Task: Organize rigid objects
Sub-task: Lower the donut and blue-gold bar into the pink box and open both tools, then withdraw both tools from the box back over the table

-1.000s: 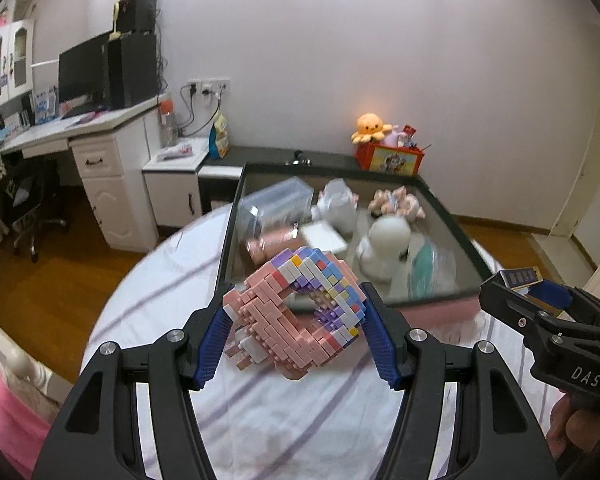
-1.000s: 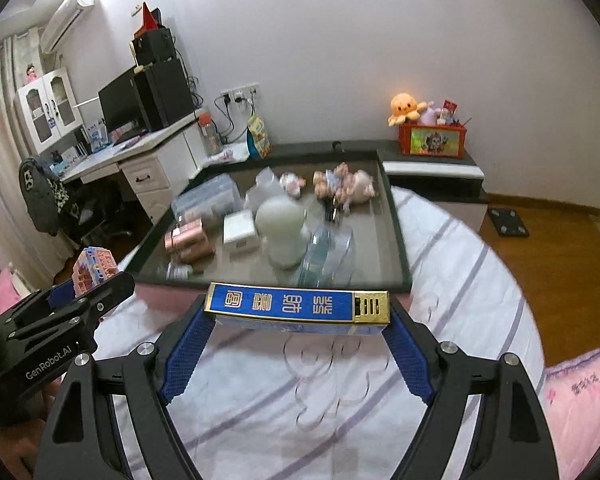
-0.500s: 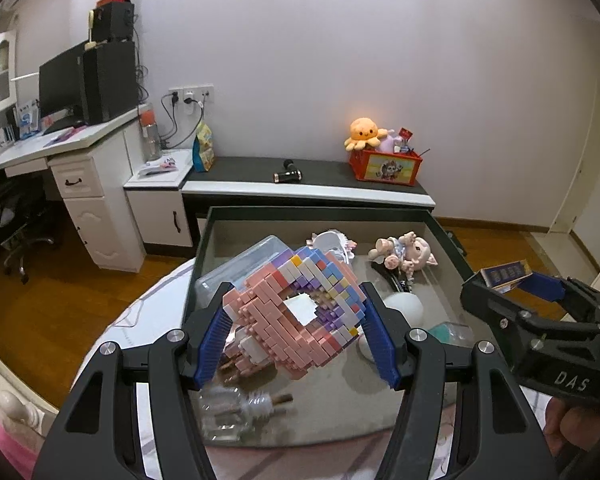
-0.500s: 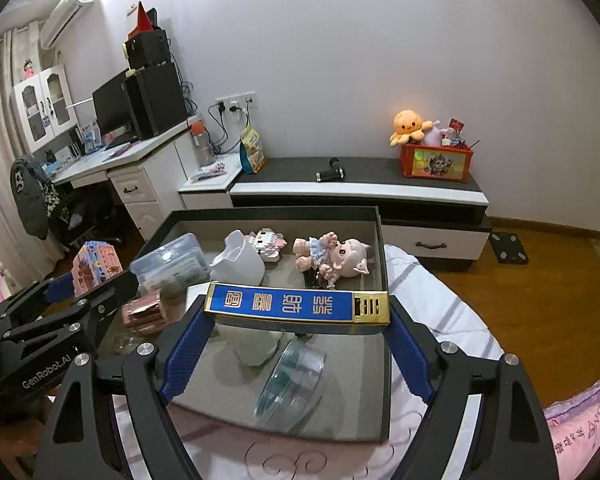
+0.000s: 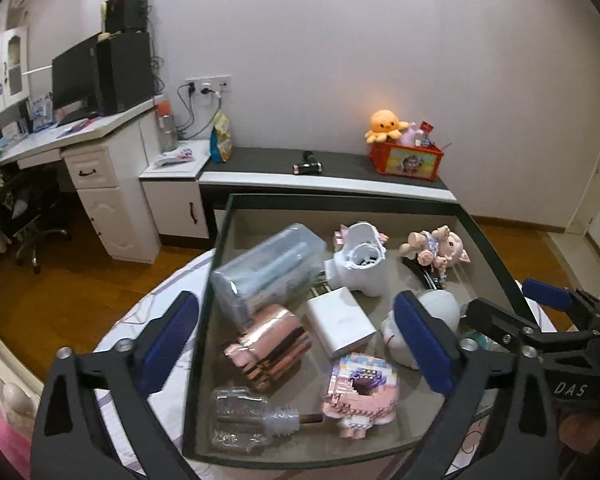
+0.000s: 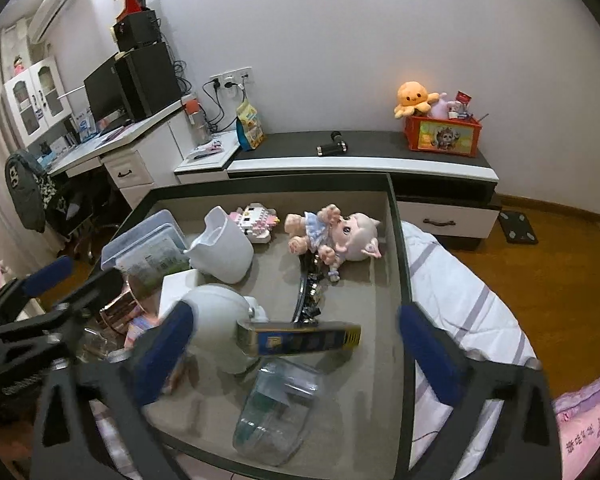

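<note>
Here both grippers are hanging over the dark-rimmed tray (image 5: 216,264), jaws spread wide and gripping nothing.

Left wrist view: the left gripper (image 5: 296,344) is framing the tray's near left part. The pink block model (image 5: 360,394) is lying on the tray floor near the near edge, apart from both pads. Just left of it a clear bottle (image 5: 246,420) is lying on its side at the near left corner. Behind these are sitting a rose-gold wrapped pack (image 5: 270,346), a white square box (image 5: 340,326) and a clear plastic case (image 5: 268,268) along the left edge. The blue box is not showing in this view; the right gripper's body is covering that part of the tray.

Right wrist view: the right gripper (image 6: 296,344) is spanning the tray's near right part. The blue box (image 6: 300,338) with gold ends is appearing between the pads, touching neither, slightly tilted; whether it is resting or still in the air I cannot tell. Its left end is overlapping a white round figure (image 6: 216,320). A clear jar (image 6: 278,412) is lying below it near the near edge. A pink-haired doll (image 6: 336,236) is lying toward the far right corner, a white jug (image 6: 222,250) left of it. The block model is showing here only as a sliver behind the left pad.
</note>
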